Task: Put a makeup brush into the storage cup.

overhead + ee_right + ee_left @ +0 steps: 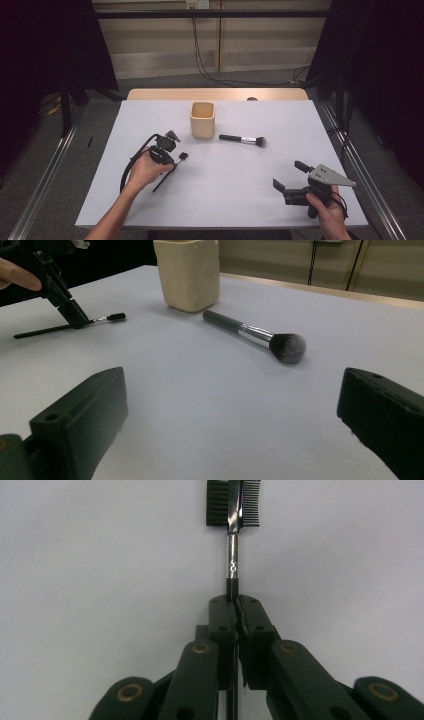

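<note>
Jaws of the left gripper (235,605) clamp the brow brush (232,510) handle; right gripper (292,179) jaws stand wide, makeup brush (257,335) ahead.

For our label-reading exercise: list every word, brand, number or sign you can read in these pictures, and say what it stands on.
None can be read.
The beige square cup is plain.
The black-handled powder brush has a pink mark on its silver ferrule, too small to read.
The thin black brow brush with comb head, clamped in the left gripper, bears no lettering.
The open right gripper is unmarked.
</note>
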Available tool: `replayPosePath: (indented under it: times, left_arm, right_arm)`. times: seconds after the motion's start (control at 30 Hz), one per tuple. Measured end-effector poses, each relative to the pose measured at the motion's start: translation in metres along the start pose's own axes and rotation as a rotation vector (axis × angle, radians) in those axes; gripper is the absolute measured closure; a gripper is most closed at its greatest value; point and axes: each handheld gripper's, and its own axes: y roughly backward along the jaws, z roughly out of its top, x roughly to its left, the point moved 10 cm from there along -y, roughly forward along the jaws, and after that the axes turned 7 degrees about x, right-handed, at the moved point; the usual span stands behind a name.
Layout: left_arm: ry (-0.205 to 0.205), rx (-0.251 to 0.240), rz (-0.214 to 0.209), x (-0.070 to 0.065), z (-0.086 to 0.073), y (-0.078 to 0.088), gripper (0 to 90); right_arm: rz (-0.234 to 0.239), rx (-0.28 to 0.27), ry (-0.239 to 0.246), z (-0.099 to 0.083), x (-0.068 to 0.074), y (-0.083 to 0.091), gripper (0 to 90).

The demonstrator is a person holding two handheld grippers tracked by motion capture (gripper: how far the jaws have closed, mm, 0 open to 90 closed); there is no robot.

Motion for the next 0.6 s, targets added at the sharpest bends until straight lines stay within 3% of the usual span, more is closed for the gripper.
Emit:
replayPosePath:
  times: [0.27, 0.6]
  left_arm:
    - [0.017, -0.096, -0.026, 0.001, 0.006, 0.012, 85.9]
    - [-0.007, -0.230, -0.039, -0.002, 0.012, 0.030, 85.9]
  right_arm:
    - [0.001, 0.004, 0.002, 0.000, 0.000, -0.001, 0.0]
    - [-0.001, 0.003, -0.002, 0.000, 0.000, -0.001, 0.0]
